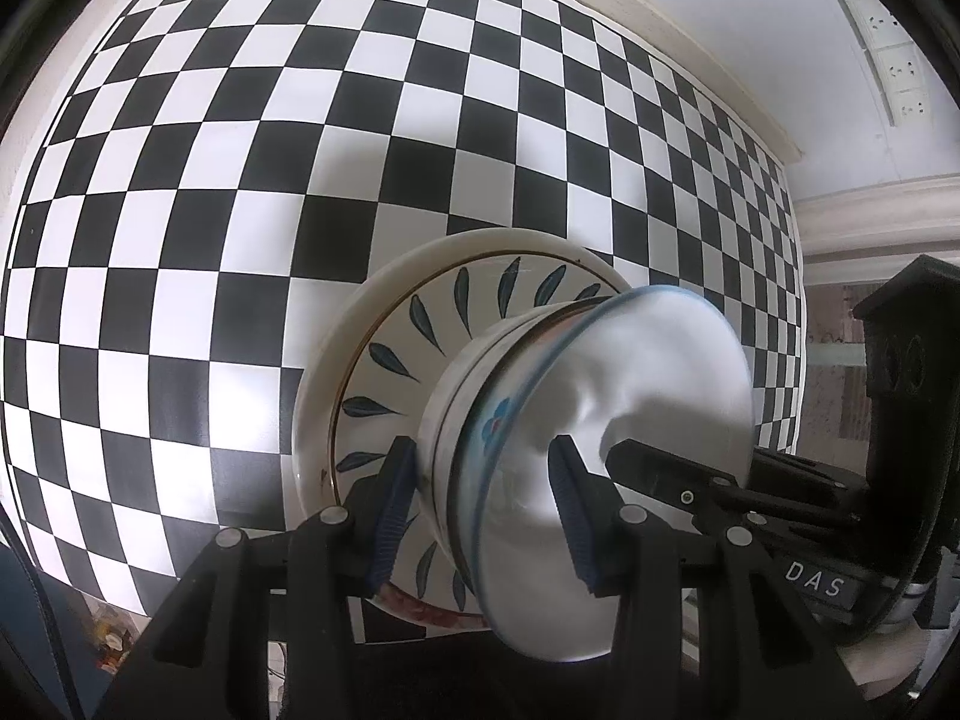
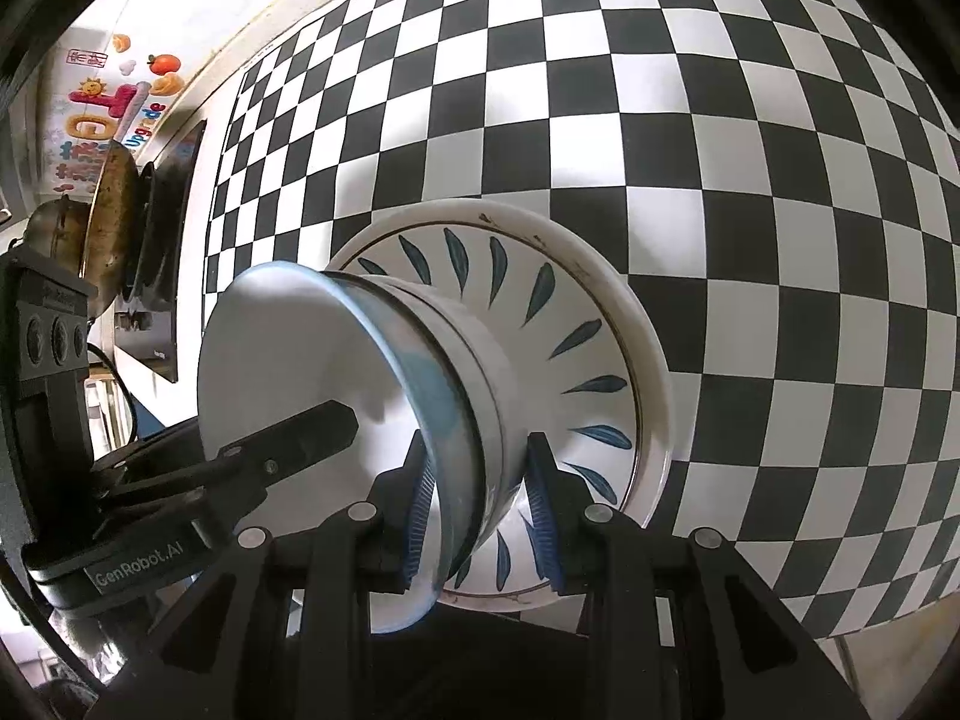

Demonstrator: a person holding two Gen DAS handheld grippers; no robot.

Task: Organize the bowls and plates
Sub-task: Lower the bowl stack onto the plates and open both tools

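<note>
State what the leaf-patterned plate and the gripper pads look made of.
Leaf-patterned plate: glazed ceramic by its look, a glossy white surface with painted blue leaves and a thin dark ring. Gripper pads: likely rubber or soft plastic, matte blue with fine ridges.

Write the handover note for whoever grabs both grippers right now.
Left gripper: shut on the bowl stack's rim.
Right gripper: shut on the same stack's rim, opposite side.
Bowl stack: a white bowl with a blue rim nested in another bowl, sitting in the leaf-pattern plate, which lies in a plain white plate on the checkered mat.
Done: plates and bowls are in one pile.
Left: probably release both grippers; no other dishes in view.
</note>
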